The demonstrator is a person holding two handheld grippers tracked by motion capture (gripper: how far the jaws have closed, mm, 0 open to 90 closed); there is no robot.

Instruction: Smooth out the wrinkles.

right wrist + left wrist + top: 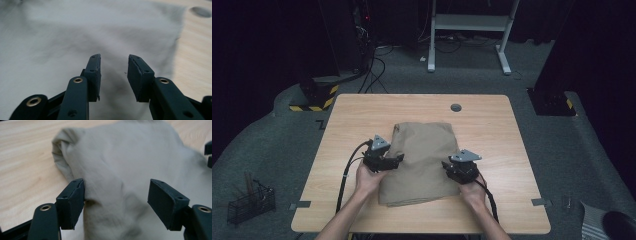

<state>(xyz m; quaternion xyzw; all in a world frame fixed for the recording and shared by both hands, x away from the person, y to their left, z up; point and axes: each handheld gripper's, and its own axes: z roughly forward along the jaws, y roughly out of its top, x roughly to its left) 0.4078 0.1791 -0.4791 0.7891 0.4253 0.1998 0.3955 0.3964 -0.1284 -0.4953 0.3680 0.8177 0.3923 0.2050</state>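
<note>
A folded beige cloth (424,145) lies in the middle of the wooden table (362,110). My left gripper (398,160) rests at the cloth's left edge, held in a hand. In the left gripper view the left gripper (116,200) stands wide open, with a hump of the cloth (120,157) rising between its pads and a rolled fold at the far left. My right gripper (446,165) sits on the cloth's right side. Seen from the right gripper view, the right gripper (113,75) is open with a narrow gap just above the cloth (75,32); nothing is pinched.
A round grey cable hole (455,107) sits in the table behind the cloth, also the cable hole (200,11) at the far right. A wire basket (249,202) stands on the floor at the left. A white desk frame (469,22) stands beyond the table.
</note>
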